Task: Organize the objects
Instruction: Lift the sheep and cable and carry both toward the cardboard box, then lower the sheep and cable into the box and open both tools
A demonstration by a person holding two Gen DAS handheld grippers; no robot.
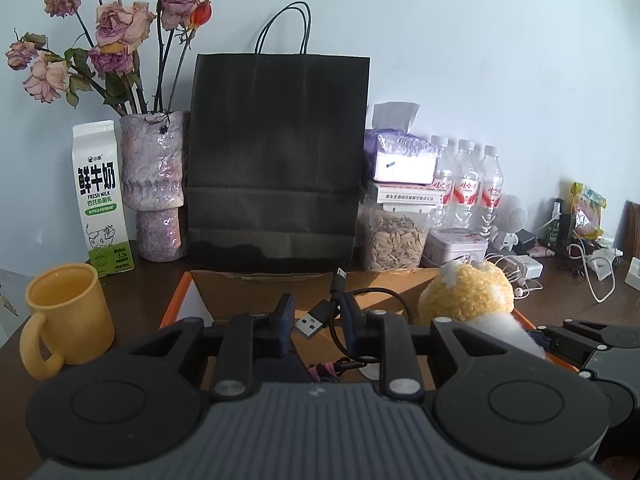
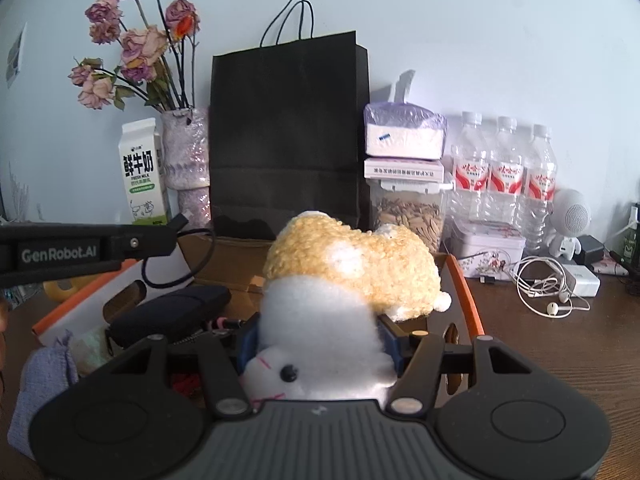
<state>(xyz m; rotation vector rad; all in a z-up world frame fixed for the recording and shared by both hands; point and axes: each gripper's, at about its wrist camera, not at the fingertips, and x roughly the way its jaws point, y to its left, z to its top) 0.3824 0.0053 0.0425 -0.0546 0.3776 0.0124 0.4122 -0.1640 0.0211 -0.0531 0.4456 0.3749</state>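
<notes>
Left gripper [image 1: 316, 320]: jaws narrowly parted, with a black USB cable [image 1: 316, 322] between them. The cable appears pinched against the right pad, though contact with the left pad is not clear from this angle. Its loop trails down over the open cardboard box [image 1: 256, 276].

Right gripper [image 2: 318, 340]: jaws about half spread, pressed into both sides of a yellow-and-white plush toy [image 2: 344, 276]. The toy is held above the same box, face towards the camera, in front of the black paper bag [image 2: 288, 132].
</notes>
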